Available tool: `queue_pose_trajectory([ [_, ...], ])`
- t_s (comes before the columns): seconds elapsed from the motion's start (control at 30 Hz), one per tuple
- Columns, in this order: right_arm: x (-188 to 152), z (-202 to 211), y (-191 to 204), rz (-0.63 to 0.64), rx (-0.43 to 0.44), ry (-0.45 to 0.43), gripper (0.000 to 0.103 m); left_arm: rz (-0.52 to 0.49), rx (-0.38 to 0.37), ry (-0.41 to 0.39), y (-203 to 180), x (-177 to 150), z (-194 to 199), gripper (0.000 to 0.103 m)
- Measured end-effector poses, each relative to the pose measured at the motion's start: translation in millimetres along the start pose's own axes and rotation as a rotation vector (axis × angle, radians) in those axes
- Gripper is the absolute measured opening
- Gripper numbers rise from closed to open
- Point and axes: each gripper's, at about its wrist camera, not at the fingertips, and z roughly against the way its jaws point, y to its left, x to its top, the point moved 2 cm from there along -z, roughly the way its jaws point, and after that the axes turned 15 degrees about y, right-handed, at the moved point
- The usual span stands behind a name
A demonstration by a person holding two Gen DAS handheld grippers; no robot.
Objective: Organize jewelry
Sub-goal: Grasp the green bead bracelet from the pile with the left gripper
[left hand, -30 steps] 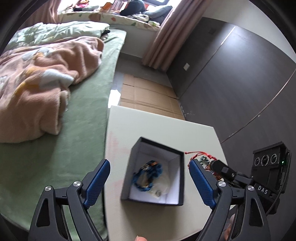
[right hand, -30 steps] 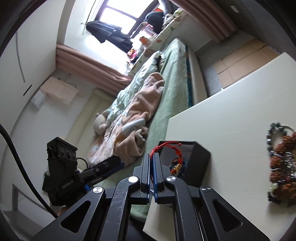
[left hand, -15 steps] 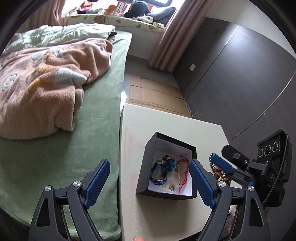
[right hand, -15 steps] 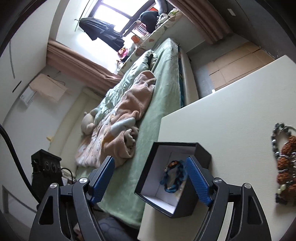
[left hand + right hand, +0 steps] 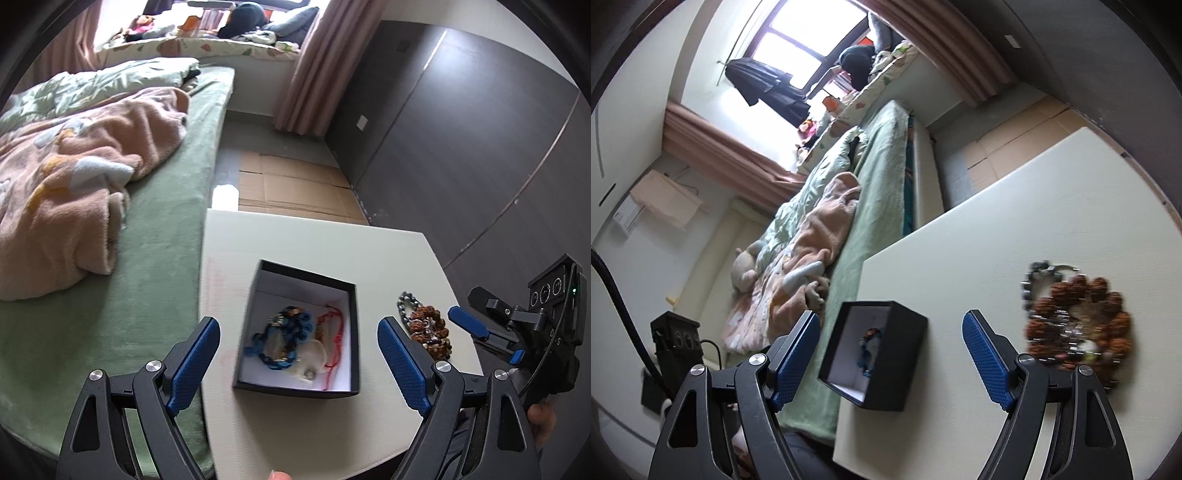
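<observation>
The right gripper (image 5: 463, 325) housing shows the letters "D" and "S".

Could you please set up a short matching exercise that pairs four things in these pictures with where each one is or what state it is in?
Things:
1. red cord bracelet
2. brown bead bracelets
3. right gripper
4. pink blanket

Places or states:
A. lying loose on the white table, beside the box
B. spread on the green bed
C. inside the black box, next to the blue bracelet
D. open, with nothing between the pads

Pairs: 1-C, 2-A, 3-D, 4-B
</observation>
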Motion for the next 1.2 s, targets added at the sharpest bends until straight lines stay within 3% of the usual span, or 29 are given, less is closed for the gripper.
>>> queue_pose_trajectory([
  [0.13, -2, 11, -10, -0.015, -0.034, -0.002, 0.091, -0.027, -0.007, 0.01, -15, 2, -5, 0.088],
  [0.6, -13, 54, -58, -0.138, -0.142, -0.056, 0.092, -0.18, -0.029, 0.045, -87, 2, -33, 0.087],
  [1.03, -26, 71, -98, -0.242, -0.2, -0.018, 0.091, -0.285, -0.063, 0.166, -138, -17, -92, 0.056],
  [1.2, -29, 74, -105, -0.263, -0.225, -0.016, 0.089, -0.292, -0.068, 0.206, -146, -20, -115, 0.054],
])
